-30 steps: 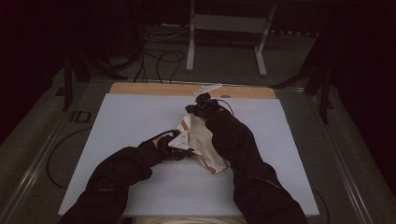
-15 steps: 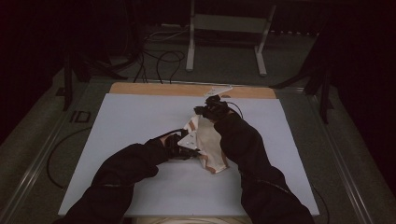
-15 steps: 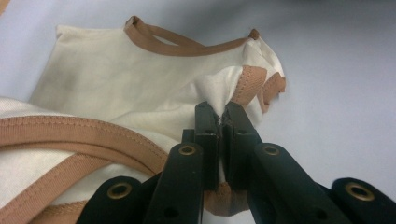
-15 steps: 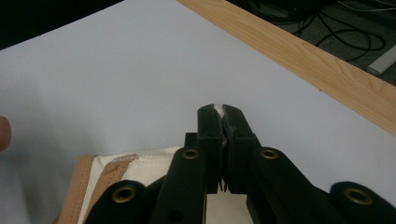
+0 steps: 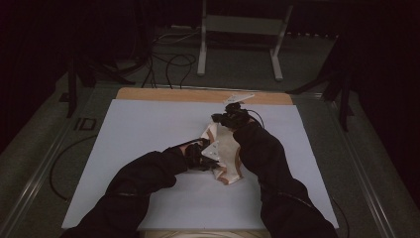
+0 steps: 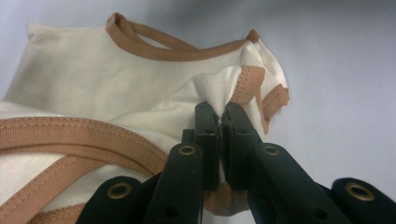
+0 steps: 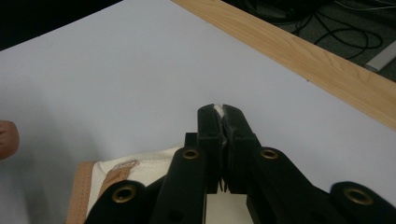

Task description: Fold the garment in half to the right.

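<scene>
garment (image 5: 225,153) mid-worktop (image 5: 124,139), bunched, partly lifted | left hand-held gripper (image 6: 219,122) clamped on cream fold by tan trim | right hand-held gripper (image 7: 223,114) pinched on far edge | both grips set; spreading/folding looks left

My left gripper (image 5: 205,157) sits near centre, jaws pinched tight together. My right gripper (image 5: 229,118) reaches farther out, jaws likewise clamped. Both black-sleeved forearms angle inward from the near edge.

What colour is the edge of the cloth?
Tan-brown trim on the cream fabric garment, clearest in the left gripper view.
</scene>
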